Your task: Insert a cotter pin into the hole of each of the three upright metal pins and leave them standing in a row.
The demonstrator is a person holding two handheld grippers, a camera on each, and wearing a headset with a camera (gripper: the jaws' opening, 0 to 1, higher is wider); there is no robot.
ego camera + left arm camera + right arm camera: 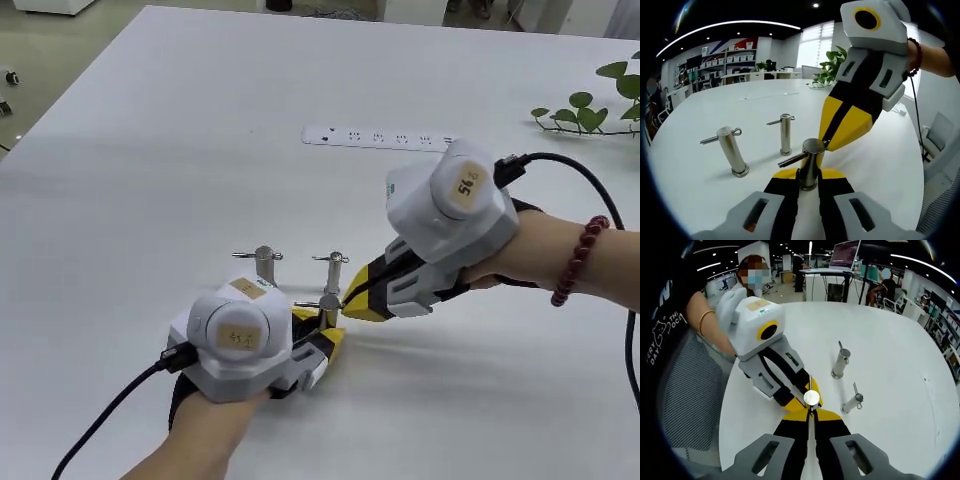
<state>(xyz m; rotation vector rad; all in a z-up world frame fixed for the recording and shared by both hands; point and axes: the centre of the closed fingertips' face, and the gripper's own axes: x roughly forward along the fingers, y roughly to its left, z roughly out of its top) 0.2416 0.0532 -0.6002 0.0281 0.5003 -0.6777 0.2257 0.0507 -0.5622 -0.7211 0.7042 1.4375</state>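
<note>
Your left gripper (810, 174) comes in low from your side of the white table (200, 150). Its two yellow-tipped jaws are clamped on the lower shaft of the front pin (810, 162), one on each side, and the pin stands upright on its base.

Your right gripper (811, 411) reaches in from the right and angles down, so its tips meet the side of that pin's head. Its jaws are pressed together. They seem to be pinching the ring end of the front cotter pin (792, 159), though the tips hide the ring itself. The straight legs of this cotter pin stick out of the far side of the head, so it sits through the hole.

The other two pins stand free, apart from both grippers. The left pin (733, 150) carries the left cotter pin (720, 136) through its head, with the loop on one side and the legs on the other. The back pin (785, 134) stands just beyond the front one, with the back cotter pin (780, 120) through its top in the same way.

In the head view the front and back pins stand close together. The left pin stands off to one side, so the three form a bent line.

A white power strip (378, 138) lies farther back on the table, and a leafy sprig (590, 110) reaches in at the right edge. You wear a bead bracelet (578, 262) on your right wrist.
</note>
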